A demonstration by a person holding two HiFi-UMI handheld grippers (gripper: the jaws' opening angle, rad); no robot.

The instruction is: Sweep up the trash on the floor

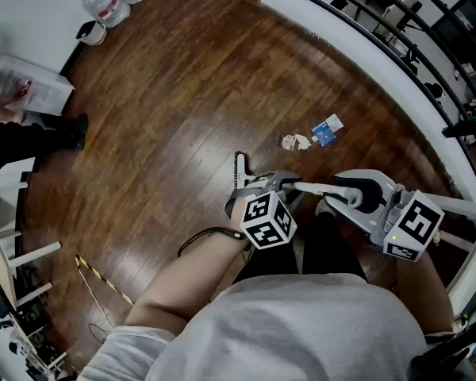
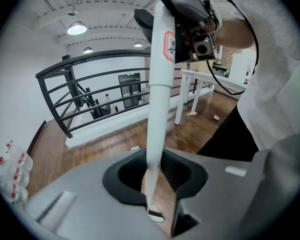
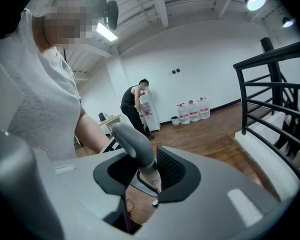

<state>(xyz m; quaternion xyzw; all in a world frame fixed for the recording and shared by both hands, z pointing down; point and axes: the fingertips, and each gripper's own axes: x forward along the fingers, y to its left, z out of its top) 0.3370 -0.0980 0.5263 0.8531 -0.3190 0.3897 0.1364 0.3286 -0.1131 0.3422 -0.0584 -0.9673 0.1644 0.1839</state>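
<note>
— Where is the trash?
— It lies on the wooden floor (image 1: 166, 125), ahead of the person. There is a crumpled scrap of paper (image 1: 295, 141) and, just beside it, a blue and white packet (image 1: 327, 129). Both are near the white base of the black railing (image 1: 397, 50).
— And the two grippers?
— The left gripper (image 1: 284, 186) has its jaws closed on a white pole (image 1: 311, 187), and its own view shows the pole rising between them. The right gripper (image 1: 351, 194) clamps the grey grip (image 3: 132, 139) at that pole's end. Both sit close together above the person's legs, apart from the trash.
— Anything else?
— Water bottles (image 1: 111, 2) stand by the far wall, with another person (image 3: 132, 106) near them.
</note>
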